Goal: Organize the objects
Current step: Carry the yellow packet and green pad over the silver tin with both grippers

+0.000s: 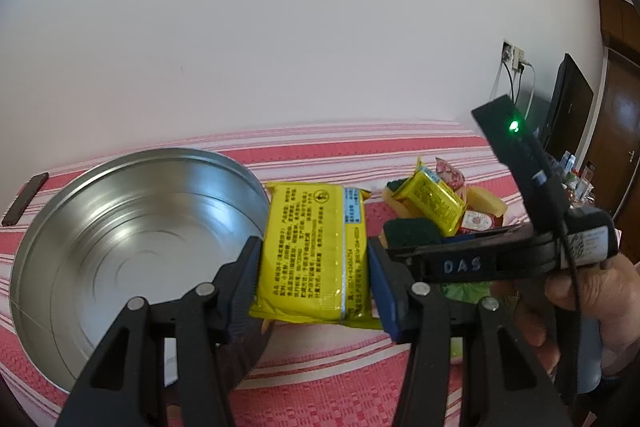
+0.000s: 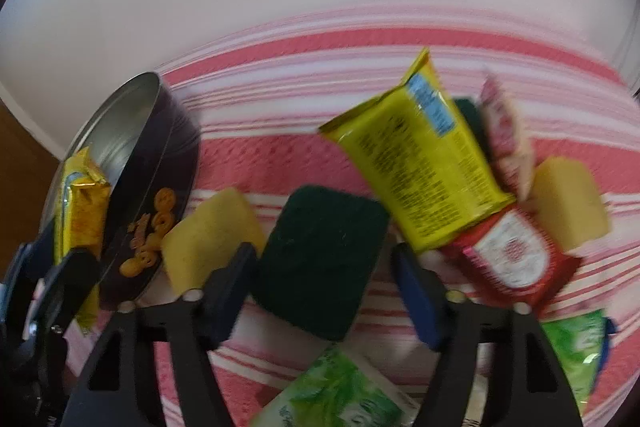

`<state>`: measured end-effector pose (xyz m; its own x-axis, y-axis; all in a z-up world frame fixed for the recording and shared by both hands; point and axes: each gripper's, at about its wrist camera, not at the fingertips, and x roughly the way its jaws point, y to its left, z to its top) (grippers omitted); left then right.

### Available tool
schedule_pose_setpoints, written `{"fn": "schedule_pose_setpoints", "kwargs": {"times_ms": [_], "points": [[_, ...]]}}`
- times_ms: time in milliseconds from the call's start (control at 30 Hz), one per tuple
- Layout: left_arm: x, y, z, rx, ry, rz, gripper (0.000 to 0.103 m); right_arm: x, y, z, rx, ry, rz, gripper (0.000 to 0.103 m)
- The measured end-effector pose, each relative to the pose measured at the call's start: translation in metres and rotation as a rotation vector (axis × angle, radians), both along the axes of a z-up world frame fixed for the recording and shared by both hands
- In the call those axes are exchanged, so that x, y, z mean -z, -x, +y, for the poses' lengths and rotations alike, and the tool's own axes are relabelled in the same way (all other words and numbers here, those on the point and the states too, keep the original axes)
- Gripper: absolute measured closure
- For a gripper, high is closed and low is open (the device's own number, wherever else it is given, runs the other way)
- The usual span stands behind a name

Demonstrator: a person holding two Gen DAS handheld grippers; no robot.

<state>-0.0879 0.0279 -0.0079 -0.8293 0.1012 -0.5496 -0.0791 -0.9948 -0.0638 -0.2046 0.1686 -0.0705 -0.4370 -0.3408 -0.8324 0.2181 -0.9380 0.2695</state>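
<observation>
Left gripper (image 1: 314,263) pinches a yellow snack packet (image 1: 310,251) by its long sides, holding it just beside the rim of the round metal tin (image 1: 120,227). Right gripper (image 2: 324,275) straddles a dark green scouring sponge (image 2: 316,259); left pad touches its edge, right pad stands off, so no grip. Sponge lies flat on the pink striped cloth (image 2: 280,155). Beyond it, a second yellow packet (image 2: 420,159) leans on red sachets (image 2: 512,259). Yellow sponges (image 2: 208,231) sit nearby. Green packs (image 2: 340,395) lie nearest the camera.
</observation>
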Motion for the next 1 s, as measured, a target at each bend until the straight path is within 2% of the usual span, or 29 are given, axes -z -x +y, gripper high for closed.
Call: {"fn": "schedule_pose_setpoints", "kwargs": {"times_ms": [167, 433, 600, 1000], "points": [[-0.001, -0.003, -0.002, 0.000, -0.009, 0.000, 0.052, -0.008, -0.009, 0.002, -0.008, 0.027, 0.028, 0.044], [-0.009, -0.012, -0.010, -0.007, -0.028, 0.013, 0.052, -0.046, -0.034, -0.008, -0.011, -0.002, 0.187, 0.045], [-0.016, -0.018, -0.018, -0.019, -0.036, 0.027, 0.052, -0.063, -0.047, -0.023, -0.047, -0.011, 0.249, 0.045], [-0.019, -0.025, -0.041, -0.057, -0.043, 0.031, 0.052, -0.072, -0.051, -0.047, -0.101, -0.011, 0.287, 0.045]]}}
